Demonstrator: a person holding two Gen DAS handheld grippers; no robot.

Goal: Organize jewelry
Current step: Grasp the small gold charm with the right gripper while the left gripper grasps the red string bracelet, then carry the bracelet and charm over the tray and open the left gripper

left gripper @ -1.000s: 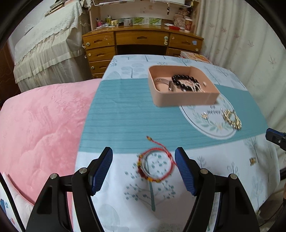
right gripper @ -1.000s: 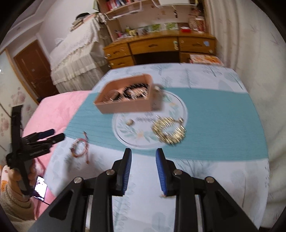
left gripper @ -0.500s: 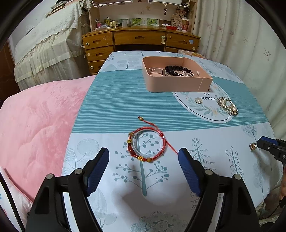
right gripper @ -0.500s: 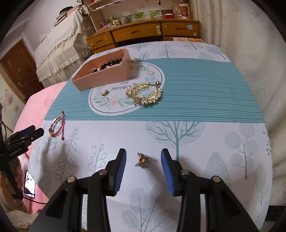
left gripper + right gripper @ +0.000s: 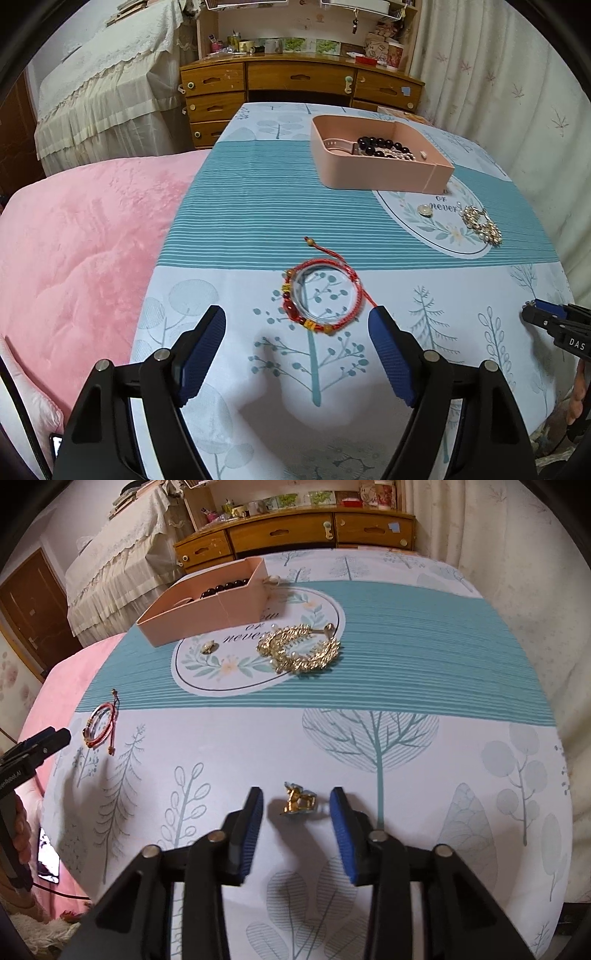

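Here, low in the right wrist view, the right gripper (image 5: 297, 805) has a small gold charm (image 5: 298, 800) between its two blue pads. Its jaws are closing, narrow already, but a gap shows on each side of the charm, so nothing is gripped. The charm lies on the white, tree-printed part of the tablecloth (image 5: 406, 768).

Low in the left wrist view, the left gripper (image 5: 297, 326) stands wide, its pads well apart and holding nothing. Just beyond them, near the middle of that frame, a red cord bracelet (image 5: 320, 293) with beads lies flat on the cloth, one loose cord end trailing toward the upper left. In the right wrist view the same bracelet sits at the left edge, close to the tip of the left gripper.

Farther up lies the teal striped band of the cloth with a white oval print. On that oval rest a small round gold piece (image 5: 209, 647) and a large gold bracelet (image 5: 300, 650), near each other but apart.

Behind them, touching the upper edge of the oval, stands a pink box (image 5: 376, 173), open on top. Inside it lie a string of dark beads (image 5: 382, 146) and a pale pink band (image 5: 338, 146).

At the top of both frames stands a wooden desk (image 5: 299, 79) with drawers, and a pink blanket (image 5: 81, 240) fills the left.
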